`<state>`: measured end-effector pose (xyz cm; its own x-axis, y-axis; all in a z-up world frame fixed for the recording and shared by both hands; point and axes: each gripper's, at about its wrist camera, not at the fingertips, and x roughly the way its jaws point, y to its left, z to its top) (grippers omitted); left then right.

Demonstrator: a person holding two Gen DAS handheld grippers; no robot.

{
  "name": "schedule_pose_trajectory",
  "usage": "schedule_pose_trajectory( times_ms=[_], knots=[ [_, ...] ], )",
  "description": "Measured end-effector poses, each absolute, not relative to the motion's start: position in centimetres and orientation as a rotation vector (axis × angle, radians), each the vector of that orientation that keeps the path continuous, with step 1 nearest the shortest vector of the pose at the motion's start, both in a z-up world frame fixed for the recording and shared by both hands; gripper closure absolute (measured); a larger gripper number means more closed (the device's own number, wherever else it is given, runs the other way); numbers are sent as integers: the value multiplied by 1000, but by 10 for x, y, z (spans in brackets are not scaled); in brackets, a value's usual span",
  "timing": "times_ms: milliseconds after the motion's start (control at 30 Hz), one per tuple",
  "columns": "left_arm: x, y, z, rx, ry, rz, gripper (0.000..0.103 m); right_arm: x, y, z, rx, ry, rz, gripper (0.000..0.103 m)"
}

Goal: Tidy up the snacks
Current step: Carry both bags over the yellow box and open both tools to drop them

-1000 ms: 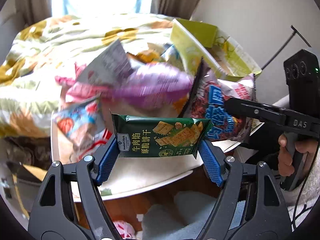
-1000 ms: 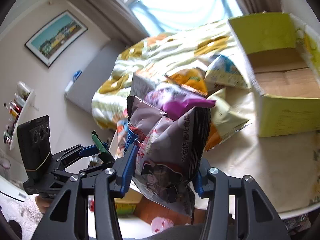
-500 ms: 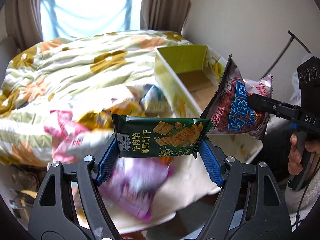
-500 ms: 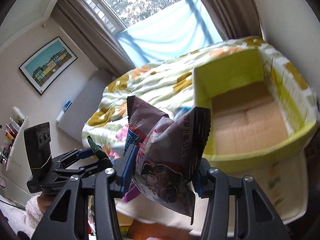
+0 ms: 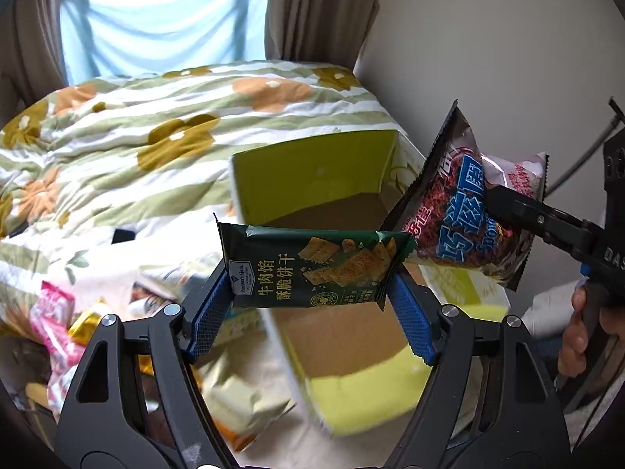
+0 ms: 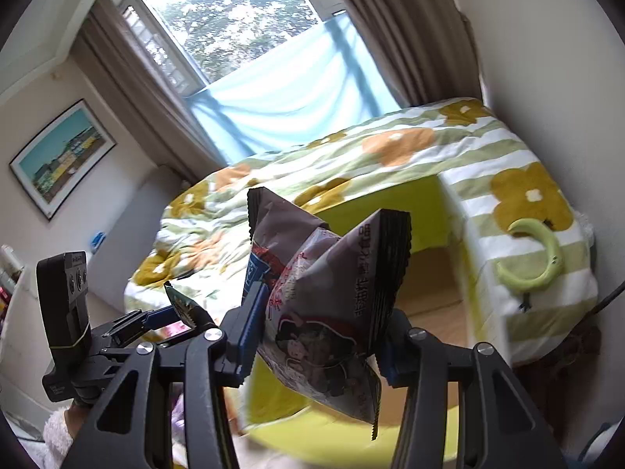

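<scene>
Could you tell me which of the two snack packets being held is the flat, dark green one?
The green cracker packet in the left gripper; the right gripper holds a puffy brown chip bag.

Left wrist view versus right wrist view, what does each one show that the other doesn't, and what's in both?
Only the left wrist view shows the loose snack packets piled at lower left and the front of the green cracker pack. Only the right wrist view shows the framed picture on the wall, the window and a light green ring on the bedspread. Both show the yellow-green box, the flowered bedspread, the dark chip bag and both grippers holding their packs.
</scene>
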<state>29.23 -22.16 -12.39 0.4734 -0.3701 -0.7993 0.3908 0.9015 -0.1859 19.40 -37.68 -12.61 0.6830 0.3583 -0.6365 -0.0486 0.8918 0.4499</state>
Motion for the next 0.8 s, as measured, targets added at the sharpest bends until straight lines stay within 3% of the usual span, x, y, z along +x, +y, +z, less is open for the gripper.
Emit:
schedule_pose_trajectory(
  times_ms=[233, 300, 367, 800],
  knots=[
    [351, -287, -158, 75, 1078, -452, 28, 243, -410, -143, 386, 856, 182, 57],
    [360, -300, -166, 119, 1093, -443, 13, 253, -418, -149, 382, 871, 167, 57],
    [363, -309, -171, 157, 1093, -422, 6, 258, -421, -154, 365, 884, 146, 57],
    [345, -265, -175, 83, 1129, -386, 5, 269, -424, -170, 331, 951, 74, 57]
  ],
)
